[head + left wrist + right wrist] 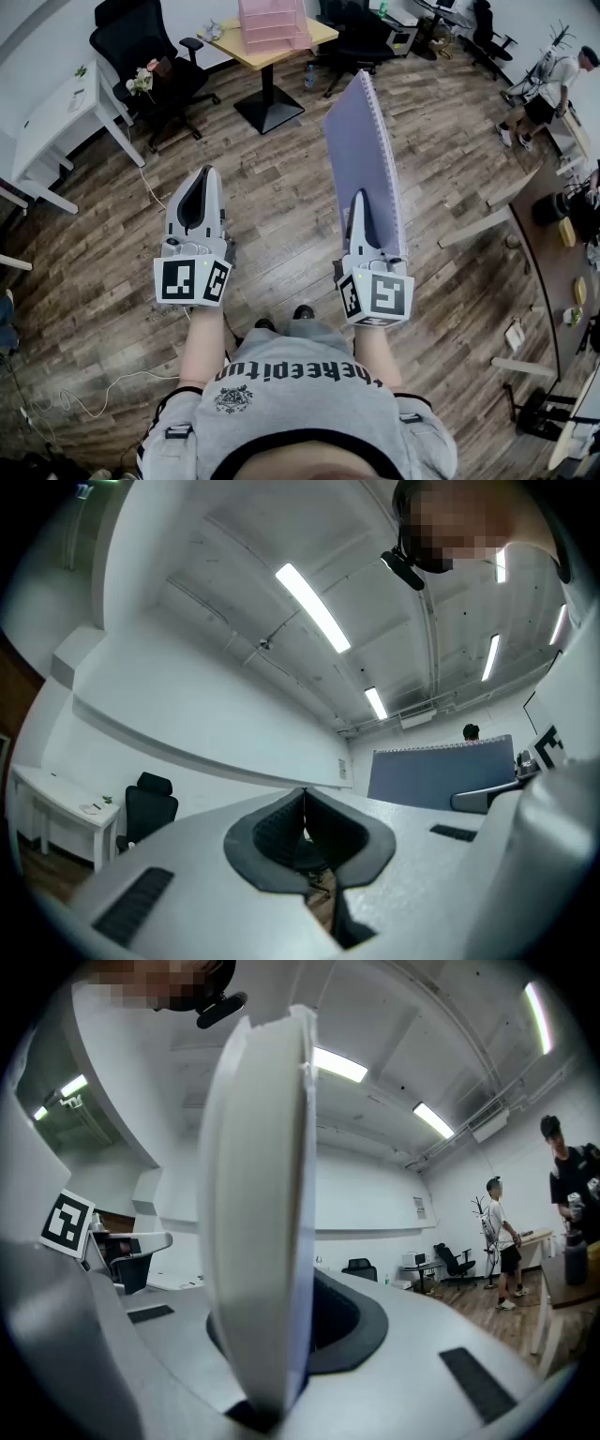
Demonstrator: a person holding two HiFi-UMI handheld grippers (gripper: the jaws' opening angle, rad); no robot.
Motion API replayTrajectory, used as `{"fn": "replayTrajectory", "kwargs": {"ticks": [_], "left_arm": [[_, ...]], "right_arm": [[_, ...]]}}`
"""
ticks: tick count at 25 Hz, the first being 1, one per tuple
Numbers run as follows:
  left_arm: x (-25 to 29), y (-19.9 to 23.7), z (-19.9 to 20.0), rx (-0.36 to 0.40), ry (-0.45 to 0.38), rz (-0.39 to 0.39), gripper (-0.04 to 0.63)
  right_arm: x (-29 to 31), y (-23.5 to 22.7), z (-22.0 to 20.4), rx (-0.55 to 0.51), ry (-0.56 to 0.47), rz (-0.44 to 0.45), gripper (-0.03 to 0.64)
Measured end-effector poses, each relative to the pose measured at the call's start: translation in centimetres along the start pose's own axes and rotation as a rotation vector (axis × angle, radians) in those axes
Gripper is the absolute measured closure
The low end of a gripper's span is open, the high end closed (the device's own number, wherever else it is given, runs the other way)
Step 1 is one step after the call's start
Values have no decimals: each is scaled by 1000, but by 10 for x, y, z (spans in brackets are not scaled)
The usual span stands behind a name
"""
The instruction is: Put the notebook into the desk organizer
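Observation:
My right gripper is shut on the lower edge of a lavender spiral notebook, which stands upright above the wooden floor. In the right gripper view the notebook appears edge-on between the jaws of the right gripper. To the left, at about the same height, my left gripper is shut with nothing in it; its tips meet in the left gripper view, where the notebook also shows at the right. The pink desk organizer stands on a yellow table far ahead.
Black office chairs flank the yellow table. A white desk stands at the left. A person stands at the far right beside a long table holding small items. A cable lies on the floor near my feet.

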State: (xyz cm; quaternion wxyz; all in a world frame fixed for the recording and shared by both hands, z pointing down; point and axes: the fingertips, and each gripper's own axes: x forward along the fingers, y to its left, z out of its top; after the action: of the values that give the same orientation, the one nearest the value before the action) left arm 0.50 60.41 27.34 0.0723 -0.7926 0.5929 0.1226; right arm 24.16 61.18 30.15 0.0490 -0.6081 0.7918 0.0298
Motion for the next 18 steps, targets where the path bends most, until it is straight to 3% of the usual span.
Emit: {"fn": "replayTrajectory", "kwargs": {"ticks": [18], "left_arm": [[14, -3, 3, -2, -18, 13, 592]], "right_arm": [[12, -9, 5, -7, -17, 13, 581]]}}
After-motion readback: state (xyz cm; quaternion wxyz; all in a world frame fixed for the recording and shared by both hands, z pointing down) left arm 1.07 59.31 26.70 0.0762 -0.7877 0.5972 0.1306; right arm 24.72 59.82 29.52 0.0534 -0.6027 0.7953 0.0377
